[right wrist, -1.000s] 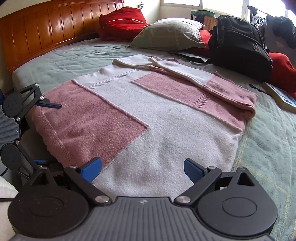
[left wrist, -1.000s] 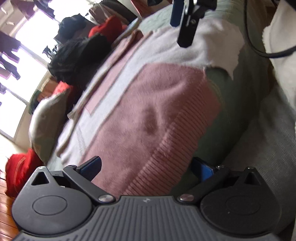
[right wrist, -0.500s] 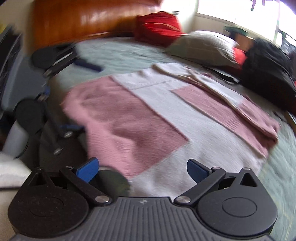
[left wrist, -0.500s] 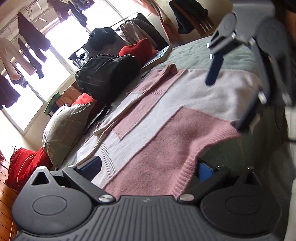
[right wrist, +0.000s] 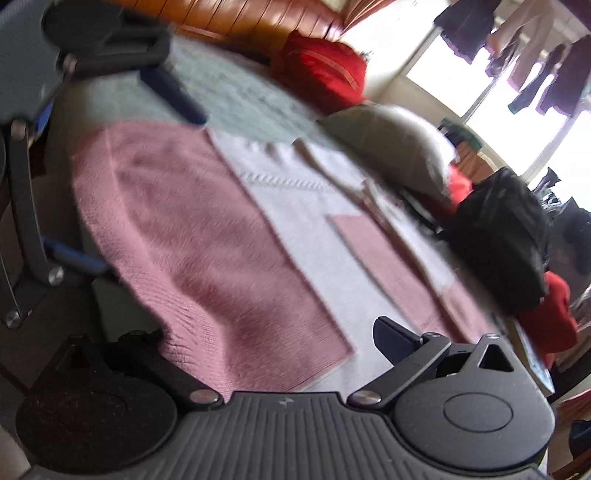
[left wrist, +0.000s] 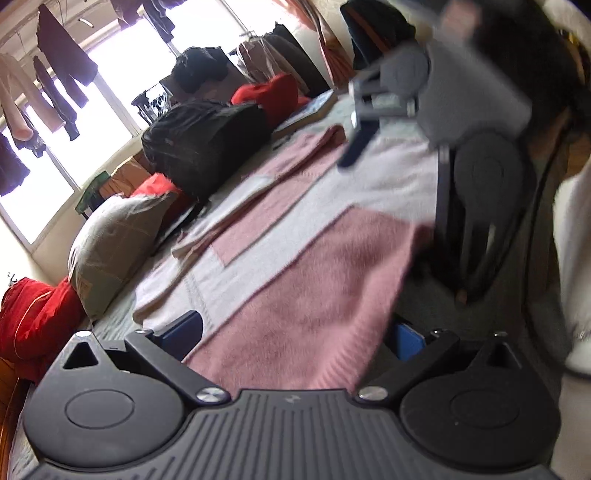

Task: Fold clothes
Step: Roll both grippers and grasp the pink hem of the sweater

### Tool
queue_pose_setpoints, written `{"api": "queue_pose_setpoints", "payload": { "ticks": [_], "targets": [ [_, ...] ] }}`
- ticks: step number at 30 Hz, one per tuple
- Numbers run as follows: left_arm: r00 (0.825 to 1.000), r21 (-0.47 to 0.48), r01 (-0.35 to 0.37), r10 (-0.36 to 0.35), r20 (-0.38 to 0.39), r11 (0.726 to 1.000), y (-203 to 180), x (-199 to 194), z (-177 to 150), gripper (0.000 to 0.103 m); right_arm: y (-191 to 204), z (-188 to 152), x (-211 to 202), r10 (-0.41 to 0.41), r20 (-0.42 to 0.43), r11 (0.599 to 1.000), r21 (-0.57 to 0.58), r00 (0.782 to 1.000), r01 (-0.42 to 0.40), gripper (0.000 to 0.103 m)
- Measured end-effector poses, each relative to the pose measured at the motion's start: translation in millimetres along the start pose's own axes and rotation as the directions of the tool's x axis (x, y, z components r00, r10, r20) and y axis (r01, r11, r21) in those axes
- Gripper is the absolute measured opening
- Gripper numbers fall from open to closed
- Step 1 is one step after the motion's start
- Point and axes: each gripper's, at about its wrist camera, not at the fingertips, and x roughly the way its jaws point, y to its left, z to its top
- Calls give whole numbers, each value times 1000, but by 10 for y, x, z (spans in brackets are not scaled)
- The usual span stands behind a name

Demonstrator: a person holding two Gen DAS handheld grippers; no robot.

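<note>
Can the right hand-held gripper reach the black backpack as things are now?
Probably yes: the right hand-held gripper is open, and only the flat pink-and-white sweater lies between it and the black backpack.

low wrist views, shared sweater (left wrist: 295, 280)

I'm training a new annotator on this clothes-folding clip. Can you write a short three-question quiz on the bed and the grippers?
1. True or false: the right gripper is shut.
2. What lies between the fingers of the left gripper? A) a towel B) the pink hem of the pink-and-white sweater C) a sock
3. Fill in: the pillow nearest the wooden headboard is ____.
Key: 1 false; 2 B; 3 red.
</note>
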Motion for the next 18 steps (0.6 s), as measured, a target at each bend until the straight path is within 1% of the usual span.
{"api": "queue_pose_setpoints", "payload": {
  "ticks": [2,4,6,8,12,14,16,18],
  "targets": [
    [999,19,-28,28,-15,999,-27,47,-32,102,-29,2,-79,-15,27,1000,11,1000,15,103],
    [997,32,-77,77,-19,997,-35,85,-34,102,-63,18,-132,-16,40,999,29,999,15,103],
    [990,38,-138,139,-14,990,-13,111,-23,102,-98,36,-163,-13,46,999,49,999,11,103],
    [984,23,-179,179,-19,984,45,132,-10,103,-114,23,-161,5,37,998,64,999,-7,103],
    [983,-37,-184,184,-9,982,166,104,33,103,-90,-22,-64,70,-10,995,78,997,-69,103],
    [983,-48,-184,184,-6,982,197,102,60,103,-62,-66,42,98,-55,992,84,994,-93,103],
    [982,-42,-191,191,-7,981,204,110,82,103,-60,-123,155,101,-109,990,105,989,-89,103],
    [981,-36,-195,195,-6,980,205,114,88,103,-145,-170,189,97,-140,985,157,985,-75,103]
  ]
}}
